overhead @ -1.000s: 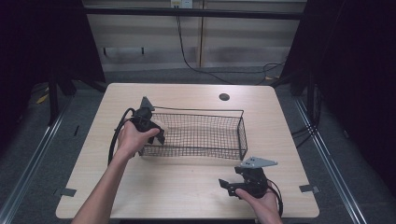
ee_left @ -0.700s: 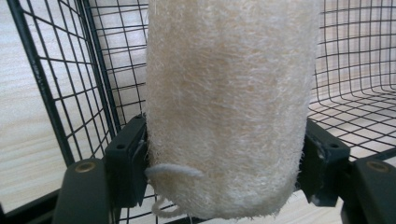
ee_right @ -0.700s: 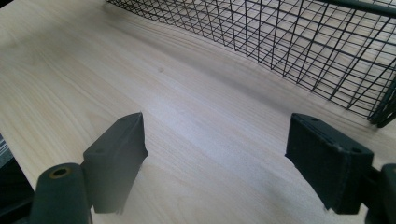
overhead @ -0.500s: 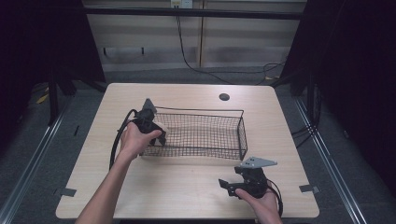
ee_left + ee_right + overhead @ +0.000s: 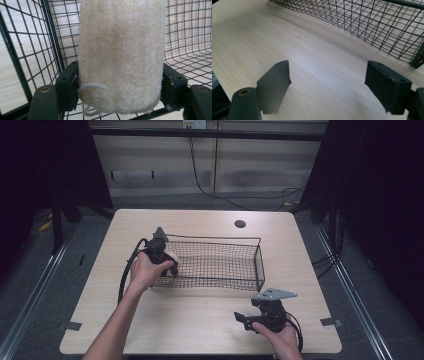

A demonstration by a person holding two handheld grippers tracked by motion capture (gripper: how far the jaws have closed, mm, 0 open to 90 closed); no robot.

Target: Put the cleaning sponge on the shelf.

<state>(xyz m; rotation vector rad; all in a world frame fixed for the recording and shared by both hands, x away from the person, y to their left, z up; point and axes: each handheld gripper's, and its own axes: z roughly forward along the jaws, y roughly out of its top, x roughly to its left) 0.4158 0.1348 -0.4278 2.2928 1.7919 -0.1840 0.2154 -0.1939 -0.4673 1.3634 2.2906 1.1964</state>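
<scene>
Two claws. Left claw (image 5: 120,86): jaws clamped on a cream loofah sponge (image 5: 121,50), which stands upright between the pads at the left end of a black wire basket (image 5: 235,265), inside its mesh wall. Right claw (image 5: 337,87): jaws spread wide, nothing between them, held low over the bare wooden counter (image 5: 200,320), just in front of the basket's near right corner.
</scene>
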